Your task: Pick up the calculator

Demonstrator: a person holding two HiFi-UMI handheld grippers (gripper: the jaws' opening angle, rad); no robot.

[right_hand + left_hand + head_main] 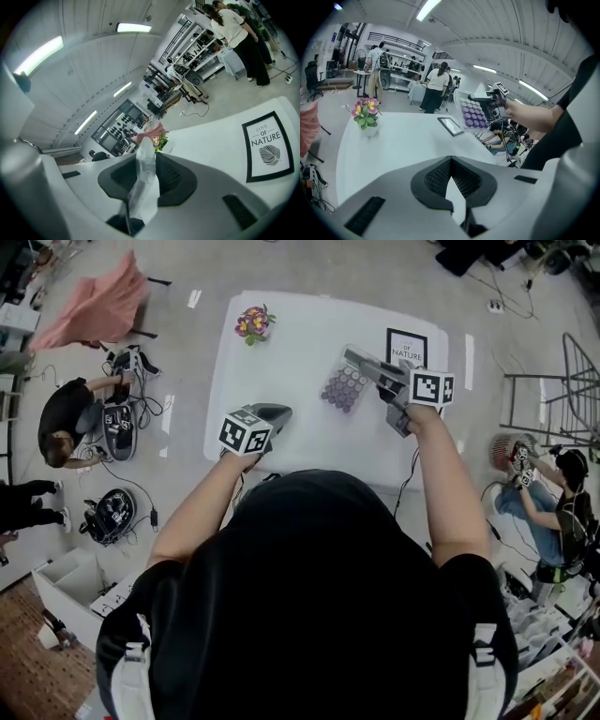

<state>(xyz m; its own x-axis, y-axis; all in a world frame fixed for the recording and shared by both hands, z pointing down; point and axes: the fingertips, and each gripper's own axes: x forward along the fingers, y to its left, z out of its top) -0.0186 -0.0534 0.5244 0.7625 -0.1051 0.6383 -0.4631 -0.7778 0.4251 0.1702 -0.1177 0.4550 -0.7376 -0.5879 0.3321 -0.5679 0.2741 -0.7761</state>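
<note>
White table in the middle of a busy grey-floored lab, that's my workspace. From the head view, a little pot of flowers sits at the far left of the tabletop and a framed print lies at the far right. My right gripper has the calculator, a clear one with purple buttons, between the flowers and the print. My left gripper hangs over the near edge with nothing in it. A person sits on the floor off to the left, and another on the right.

Left gripper view: the left gripper has its pads together at the tips, with only a sliver of table showing behind them and nothing between. Across the table I can see the right gripper holding the calculator up off the surface, button side tipped toward this camera. The flowers are on the left and the print lies flat near the far edge.

Right gripper view: the right gripper is closed partway, its pads pressing on the calculator, which I see edge-on as a clear slab sticking up between them. The print reads "LOVE OF NATURE", and the flowers peek out just behind the calculator's top.
</note>
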